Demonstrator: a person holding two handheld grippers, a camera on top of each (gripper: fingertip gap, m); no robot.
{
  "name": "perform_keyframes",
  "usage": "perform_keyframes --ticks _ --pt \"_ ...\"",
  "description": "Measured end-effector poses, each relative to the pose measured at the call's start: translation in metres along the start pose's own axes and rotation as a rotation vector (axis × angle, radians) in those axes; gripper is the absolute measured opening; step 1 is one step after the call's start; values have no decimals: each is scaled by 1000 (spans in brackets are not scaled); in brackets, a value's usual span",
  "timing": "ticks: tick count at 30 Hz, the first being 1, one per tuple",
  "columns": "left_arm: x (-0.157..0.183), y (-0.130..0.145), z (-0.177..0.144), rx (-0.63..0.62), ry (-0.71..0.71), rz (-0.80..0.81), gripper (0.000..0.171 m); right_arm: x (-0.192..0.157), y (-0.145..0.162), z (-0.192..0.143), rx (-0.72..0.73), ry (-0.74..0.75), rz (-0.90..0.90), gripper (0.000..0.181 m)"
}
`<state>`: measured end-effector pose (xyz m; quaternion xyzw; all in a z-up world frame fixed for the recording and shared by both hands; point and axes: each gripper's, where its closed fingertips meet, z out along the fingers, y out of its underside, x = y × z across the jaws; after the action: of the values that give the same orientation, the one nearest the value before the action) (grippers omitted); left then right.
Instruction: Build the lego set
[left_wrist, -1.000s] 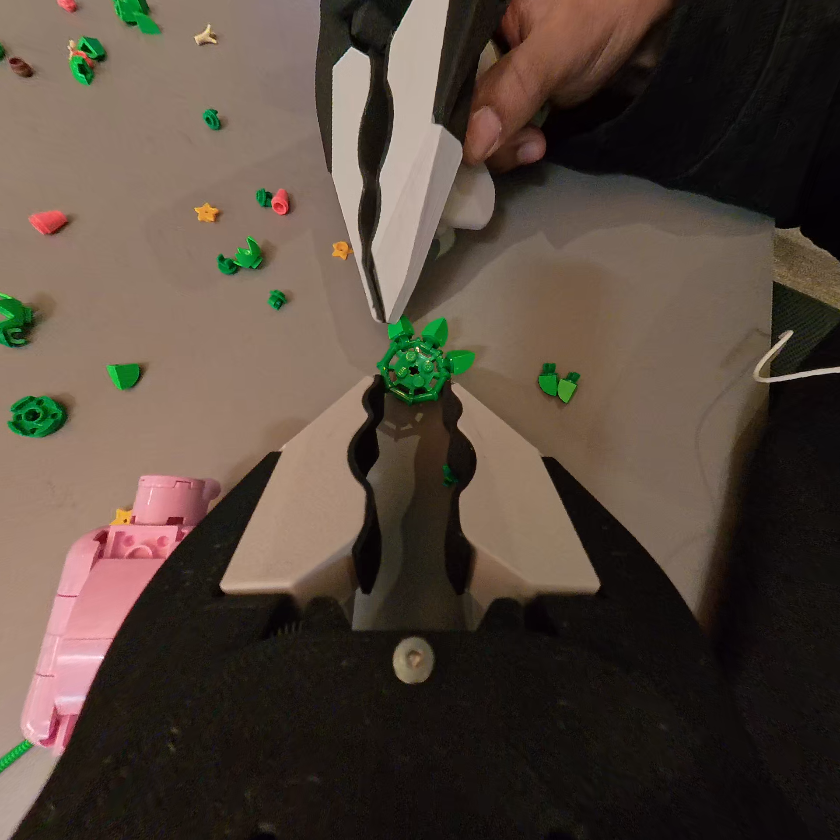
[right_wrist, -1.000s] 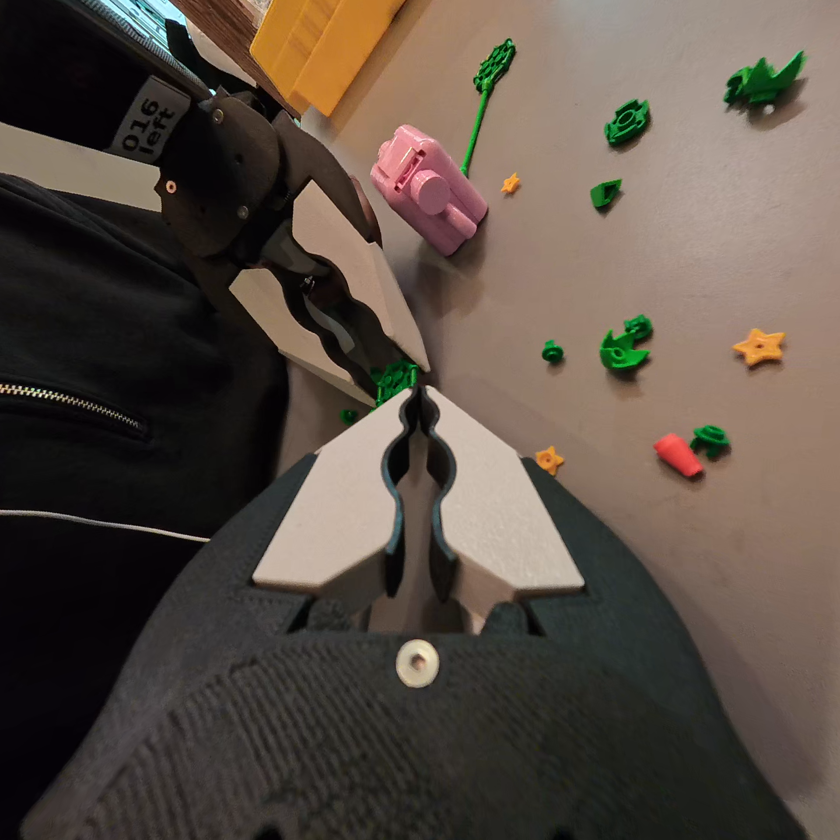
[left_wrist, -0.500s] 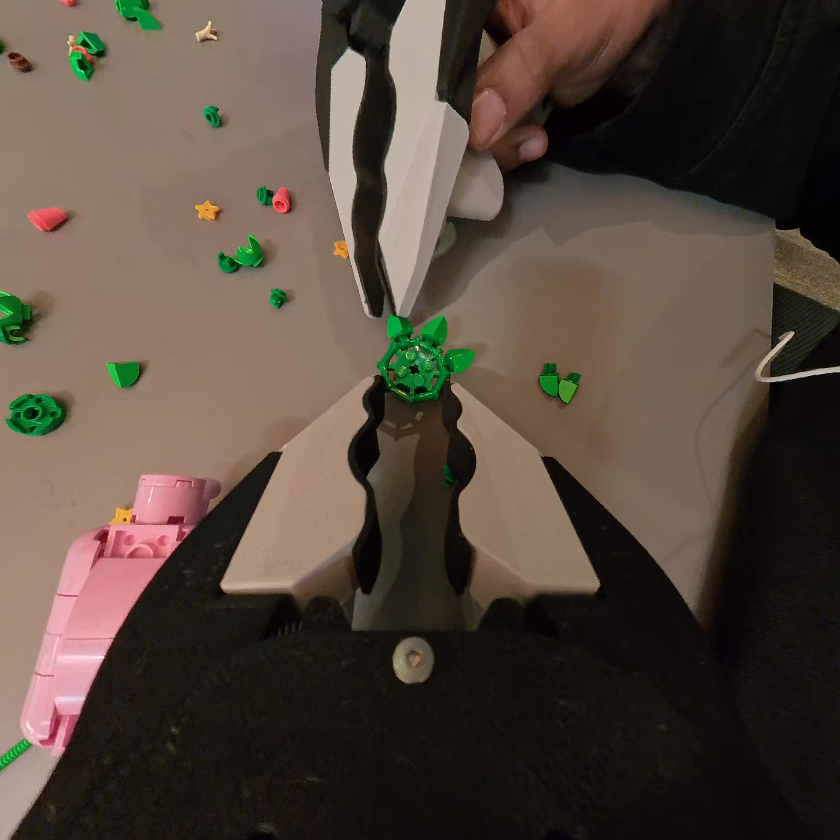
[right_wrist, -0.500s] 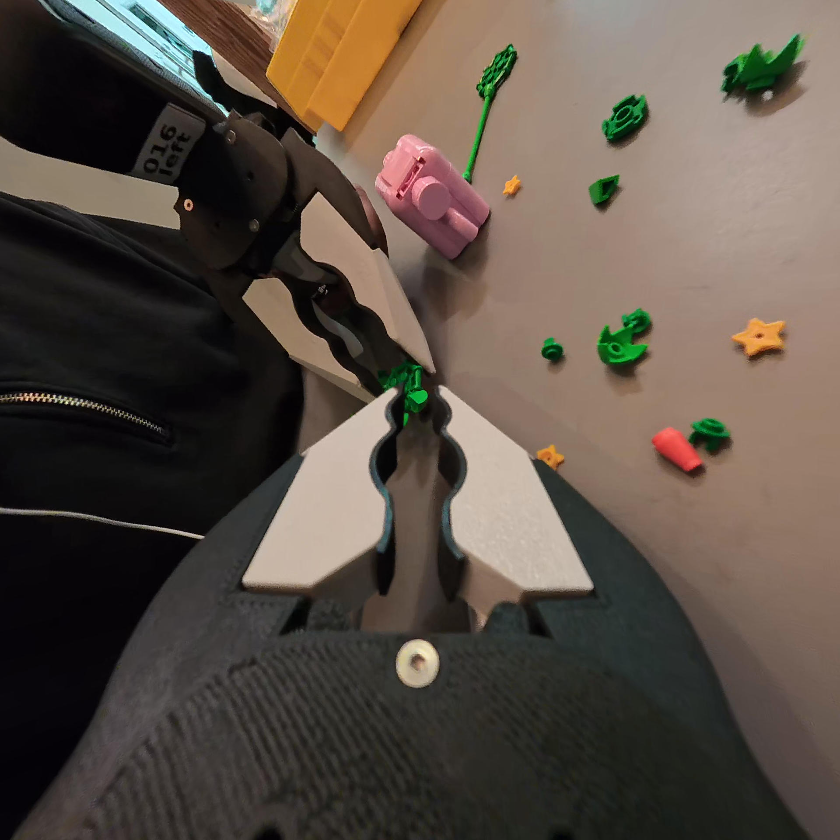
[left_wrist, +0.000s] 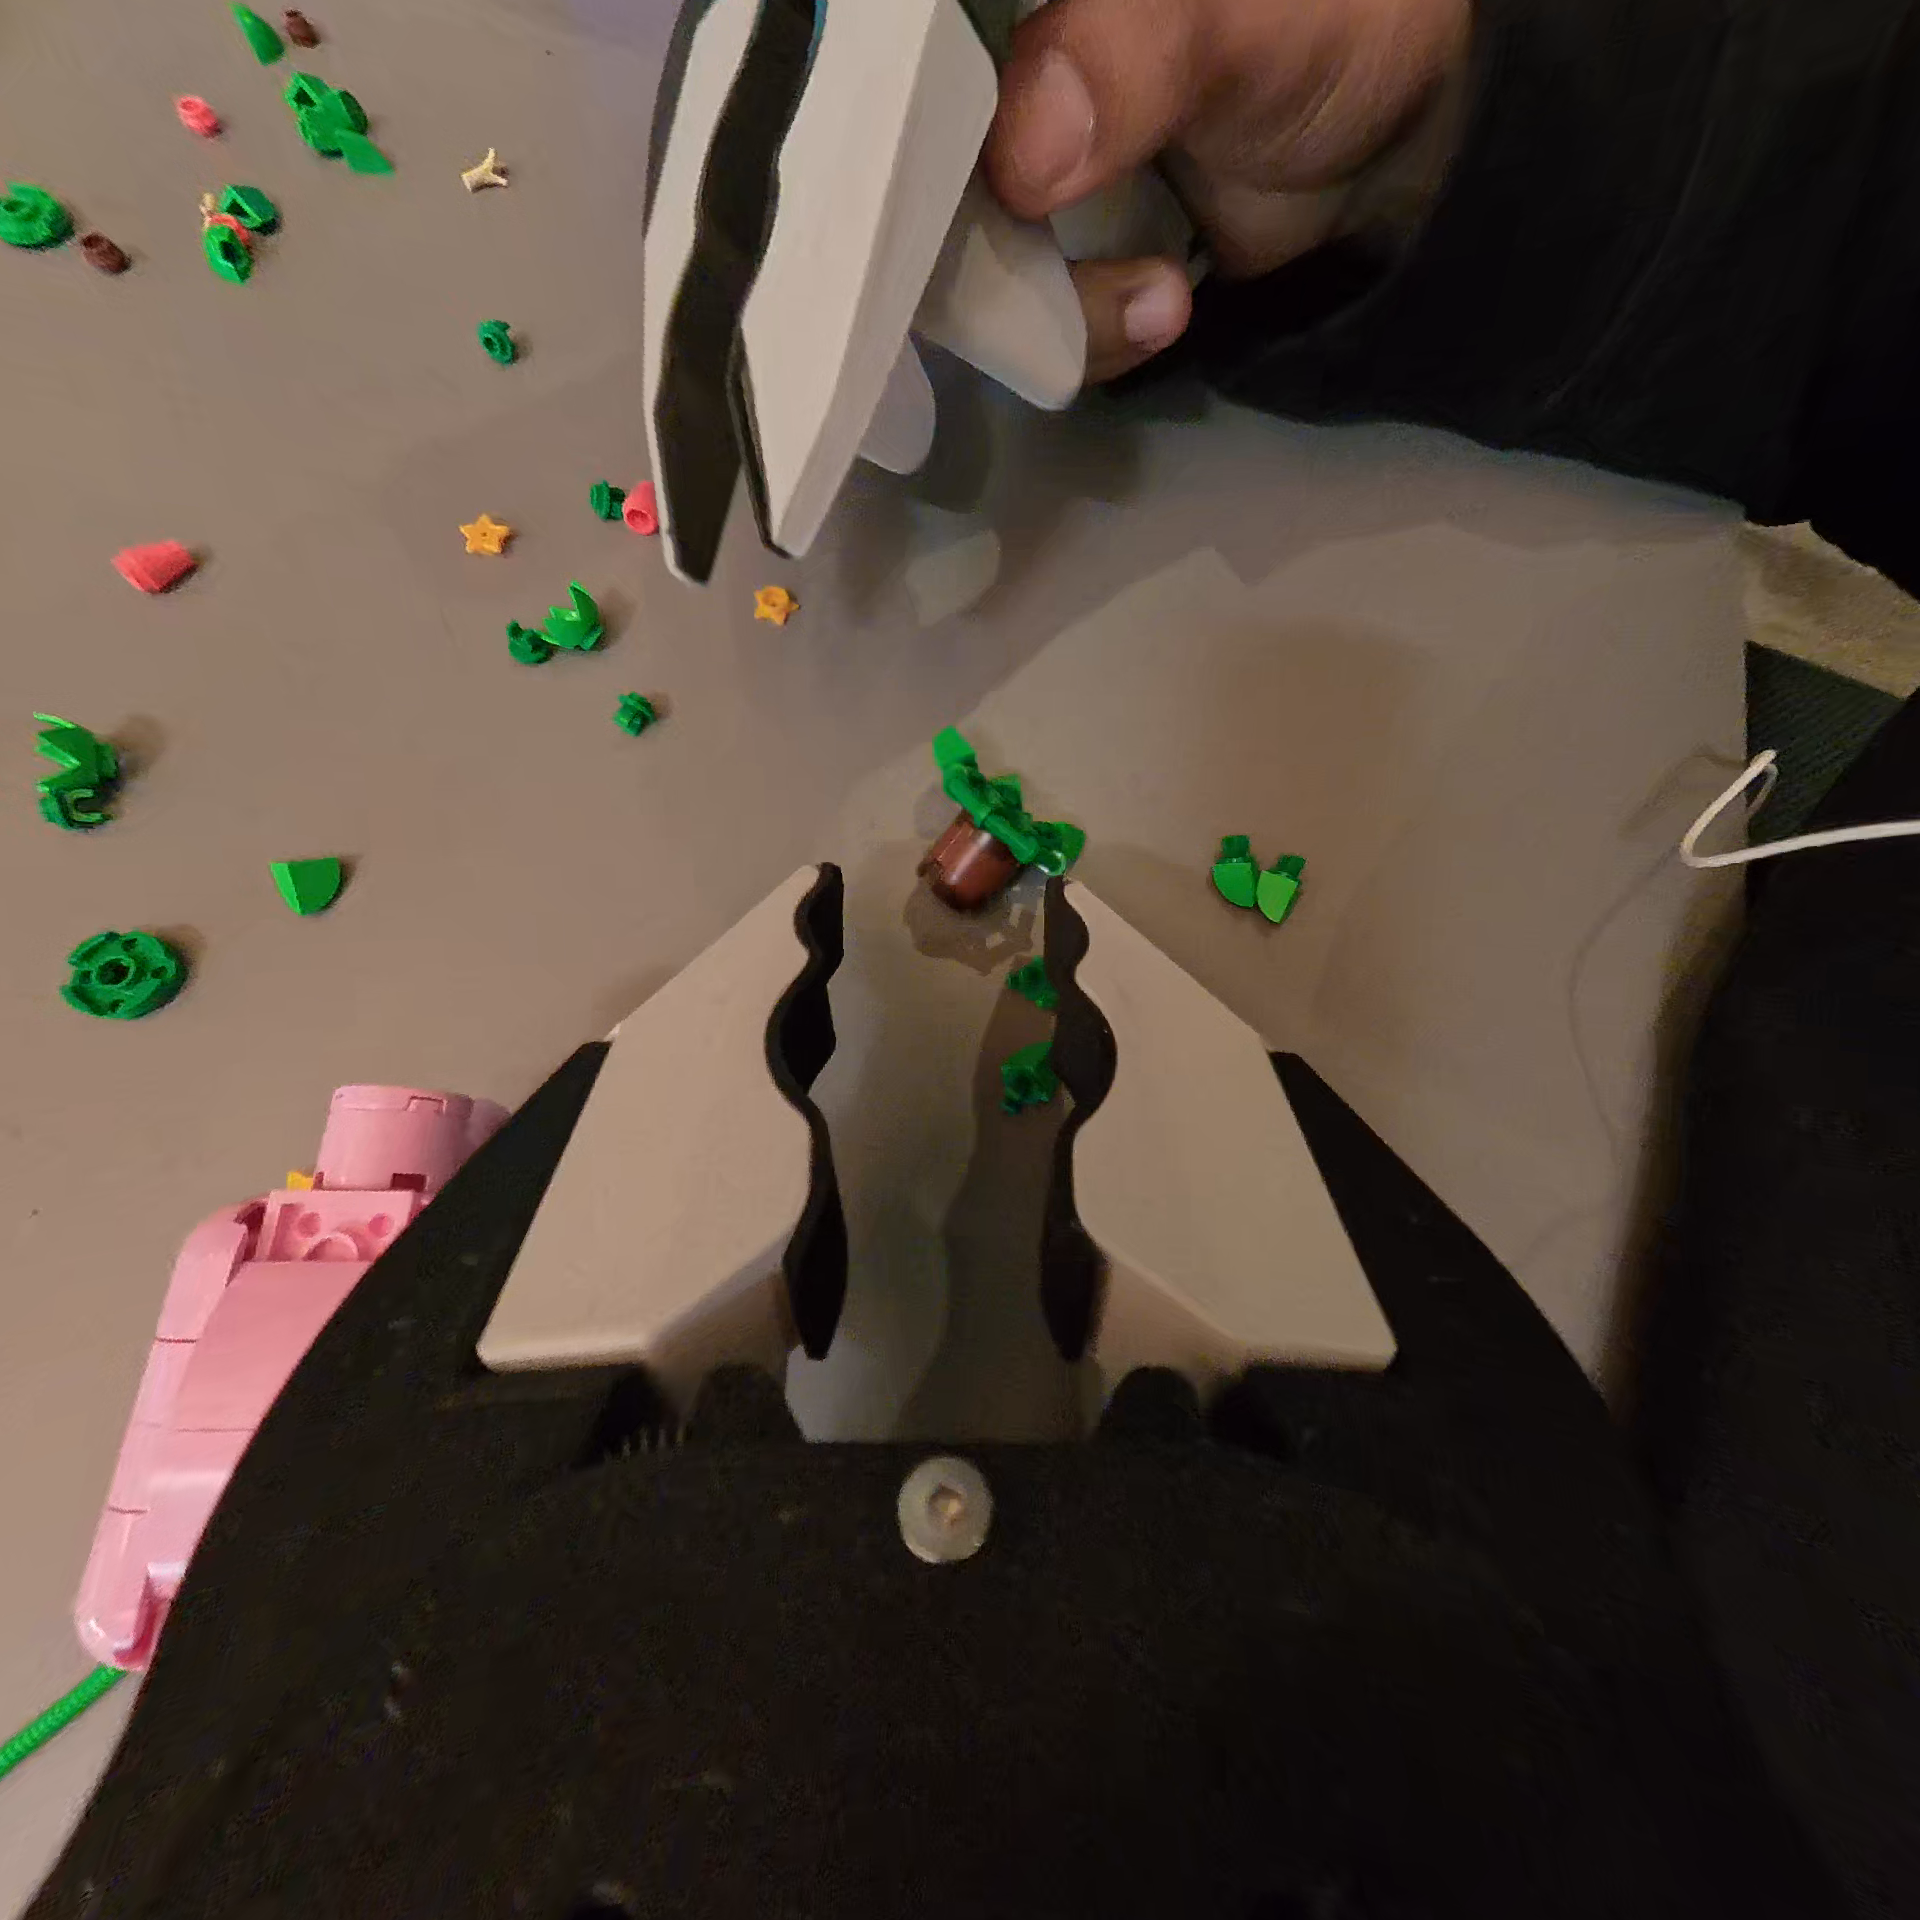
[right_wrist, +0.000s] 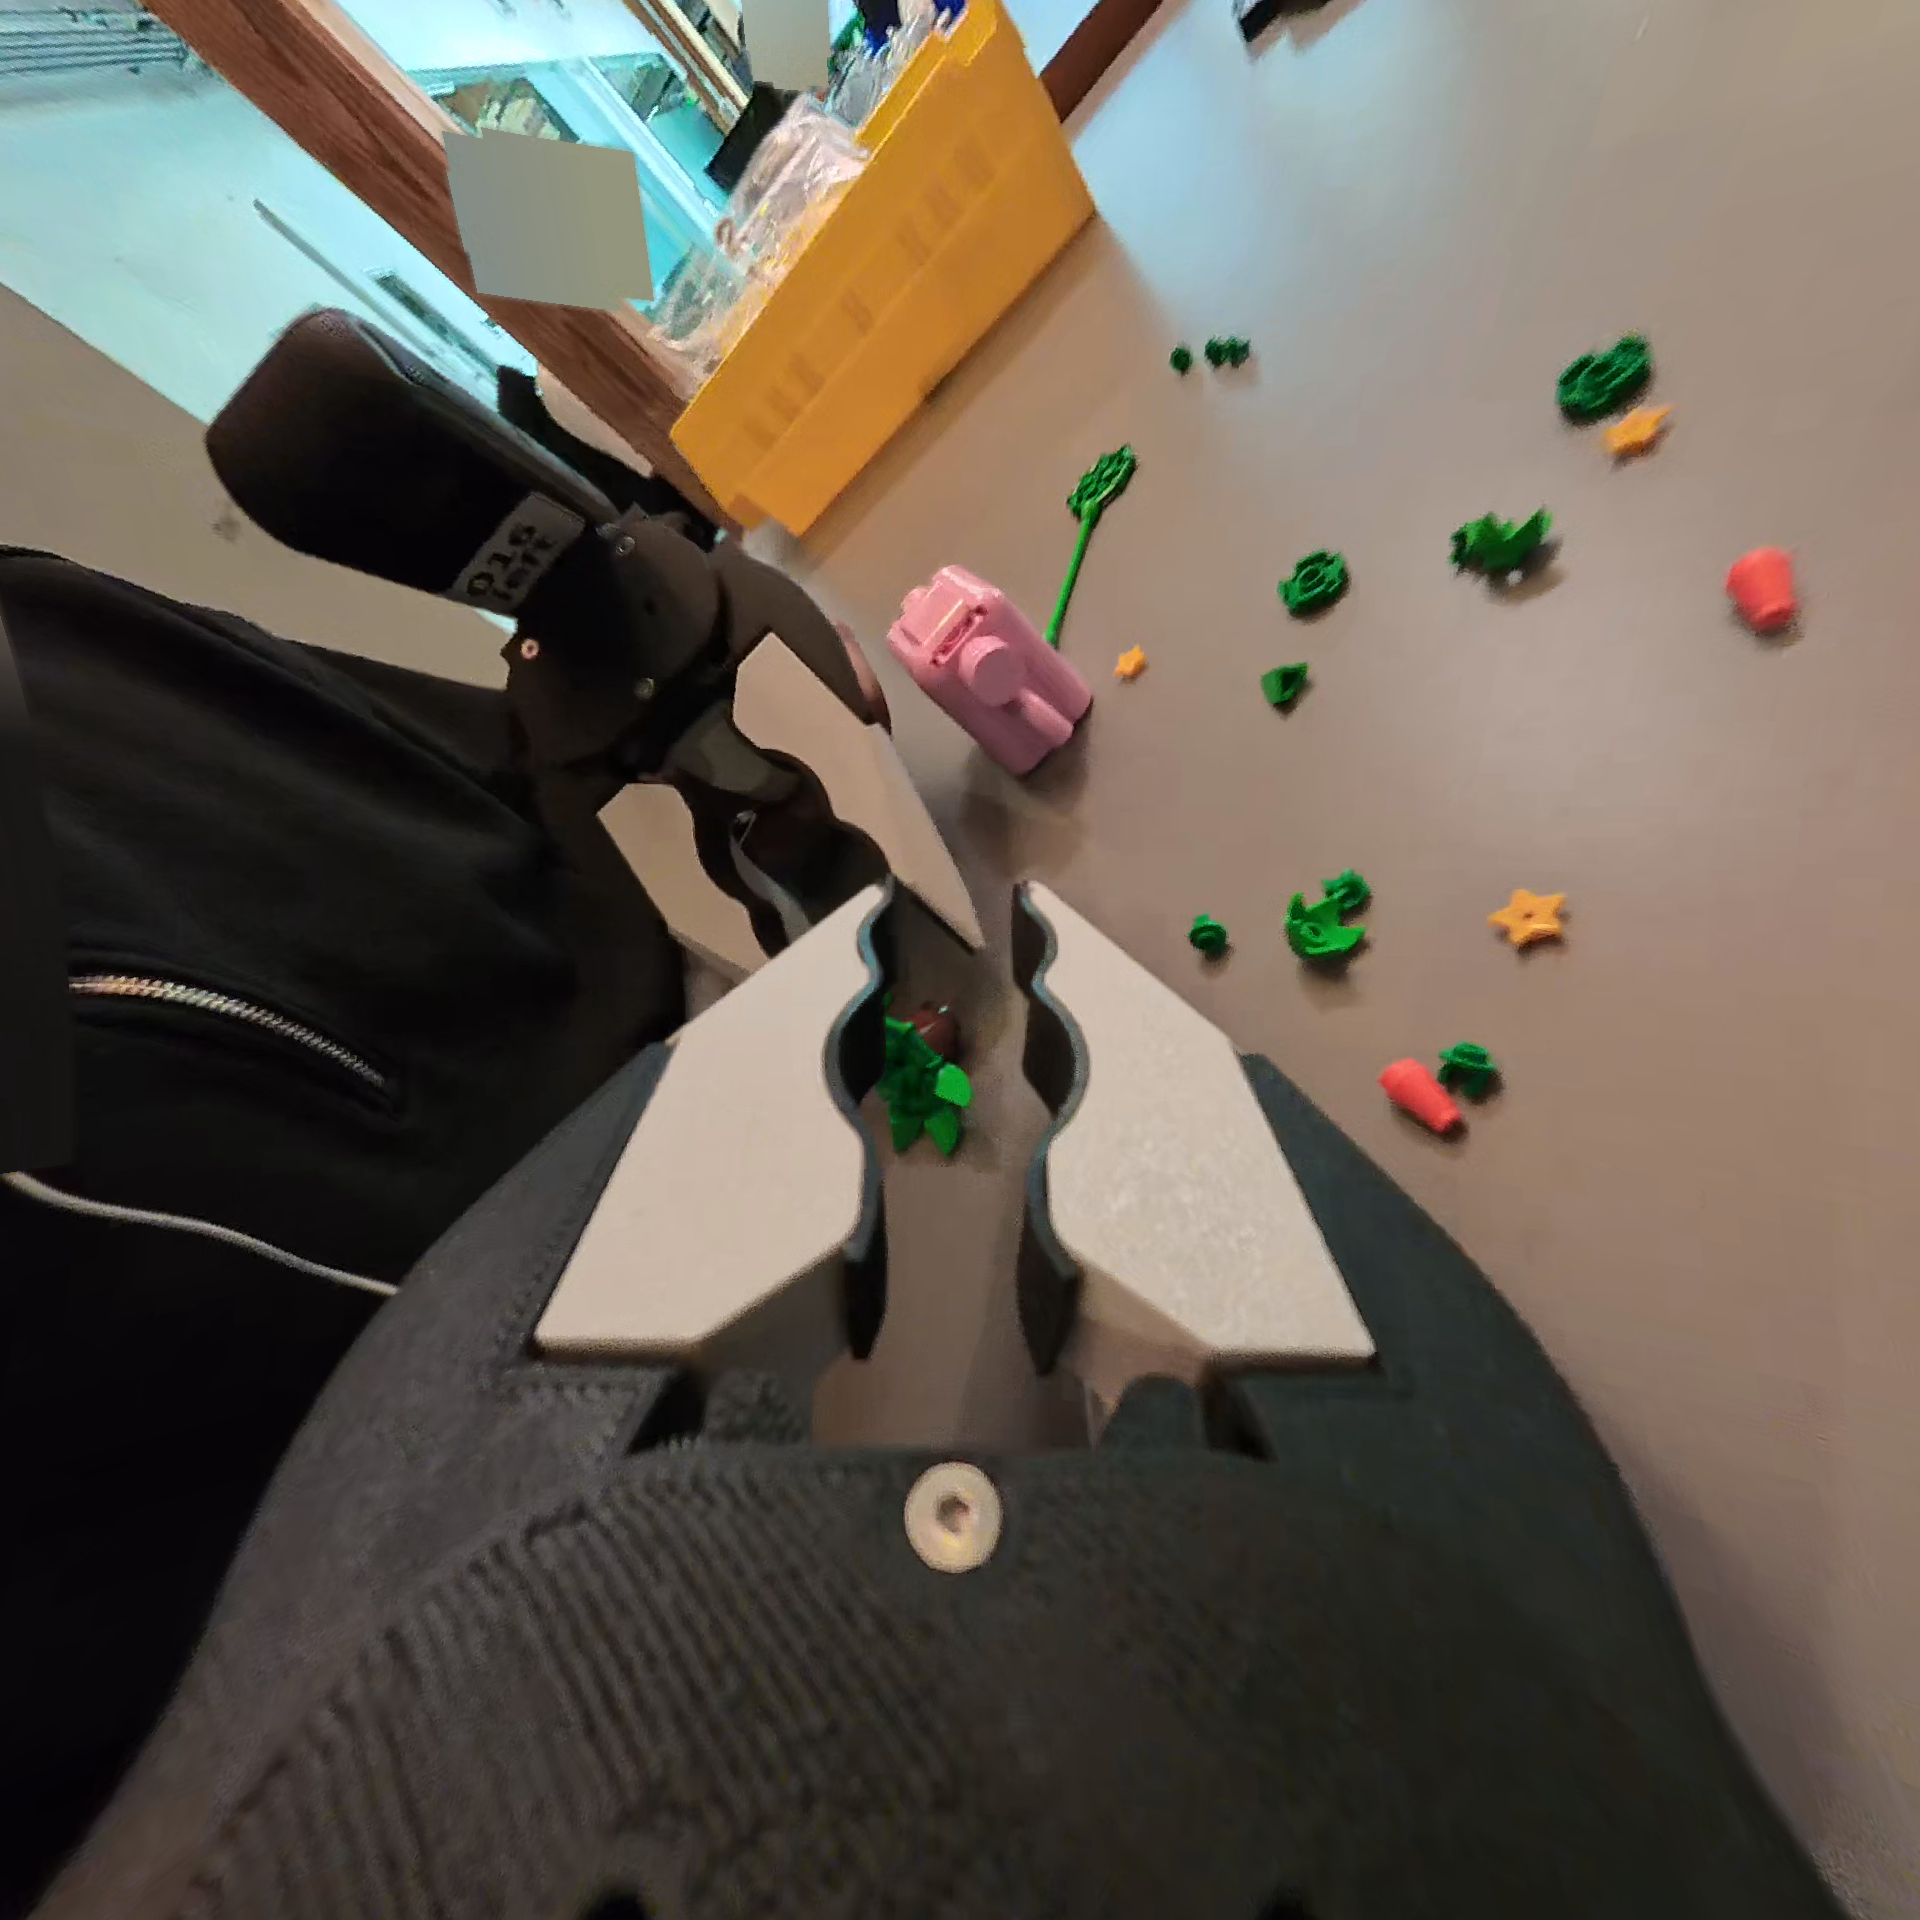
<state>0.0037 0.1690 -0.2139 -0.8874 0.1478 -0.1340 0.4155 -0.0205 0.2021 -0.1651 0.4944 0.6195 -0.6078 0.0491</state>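
Where the green leafy piece with its brown stud (left_wrist: 987, 831) lies tipped on its side on the grey table (left_wrist: 1351, 727), it sits just ahead of the left gripper (left_wrist: 940, 883), nearer the right-hand fingertip, and nothing grips it. That gripper's jaws stand apart and empty, with two small green bits (left_wrist: 1031, 1029) on the table between the fingers. In the right wrist view the same piece (right_wrist: 920, 1081) shows between the spread fingers of the right gripper (right_wrist: 951, 899), close beside one finger but lying on the table; those jaws are released too. From the left wrist view the right gripper (left_wrist: 732, 556) hangs above the table well beyond the piece, a hand (left_wrist: 1195, 135) wrapped round its grip. A pair of green leaves (left_wrist: 1257, 881) lies near the piece on one side. Farther out sit the pink brick body (right_wrist: 987, 665), a green stalk (right_wrist: 1086, 540), orange stars (right_wrist: 1527, 920), red cones (right_wrist: 1418, 1093) and scattered green parts, with a yellow bin (right_wrist: 894, 301) at the table's far edge.
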Motion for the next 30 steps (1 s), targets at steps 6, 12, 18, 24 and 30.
perform_keyframes --ticks 6,12,18,24,30 --pt "2 -2 -3 20 20 -12 35 7 -11 -13 56 70 -59 18" --pt "13 -11 -6 72 11 101 34 10 -5 -8 33 57 -35 19" --pt "28 -21 -7 137 -18 234 25 11 2 -3 -3 67 -43 19" --pt "28 -16 -5 94 8 185 22 12 2 -4 -3 70 -41 19" --pt "24 -15 -9 97 23 113 24 12 3 -2 -12 71 -39 19"
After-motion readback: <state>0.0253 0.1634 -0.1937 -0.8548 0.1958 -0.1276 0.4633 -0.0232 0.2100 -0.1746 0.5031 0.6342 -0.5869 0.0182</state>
